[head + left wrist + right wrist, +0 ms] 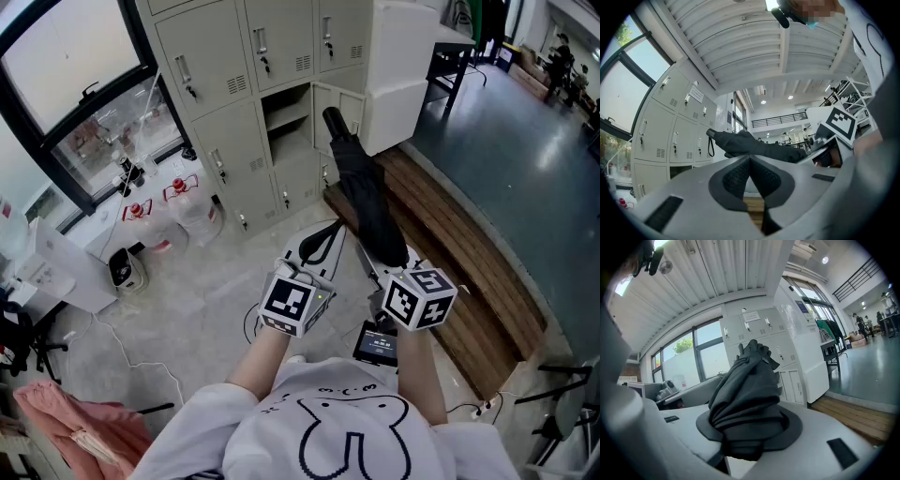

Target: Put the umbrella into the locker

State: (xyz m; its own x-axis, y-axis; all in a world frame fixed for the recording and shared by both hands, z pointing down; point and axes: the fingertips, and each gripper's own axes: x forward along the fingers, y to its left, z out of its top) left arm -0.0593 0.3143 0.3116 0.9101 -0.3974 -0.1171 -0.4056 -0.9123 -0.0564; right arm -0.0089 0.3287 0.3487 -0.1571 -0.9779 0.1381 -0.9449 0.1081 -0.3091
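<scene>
**Umbrella Up and Aimed at the Open Locker**

The right hand-held gripper (392, 267) is clamped on the soft cloth at one end of the folded black umbrella (366, 192). The rest of it reaches forward through the air, handle end leading, towards the bank of grey lockers (234, 94). The left hand-held gripper (319, 246) sits just beside it with its jaws together and nothing between them.

The grip looks like the weak spot to me. The jaws bite bunched fabric rather than anything hard, and most of the length hangs out ahead — so the umbrella could sag, twist or slide as it is pushed in. The handle and its strap could also catch on the door frame or on the inner shelf, which might lever the cloth loose.

One locker compartment (286, 122) stands open. It has a shelf across it, and I can see nothing inside. The doors around it are closed, so what they hold is hidden. On the floor by the lockers stand clear jugs with red labels (187, 202); I cannot tell whether they are full.
</scene>
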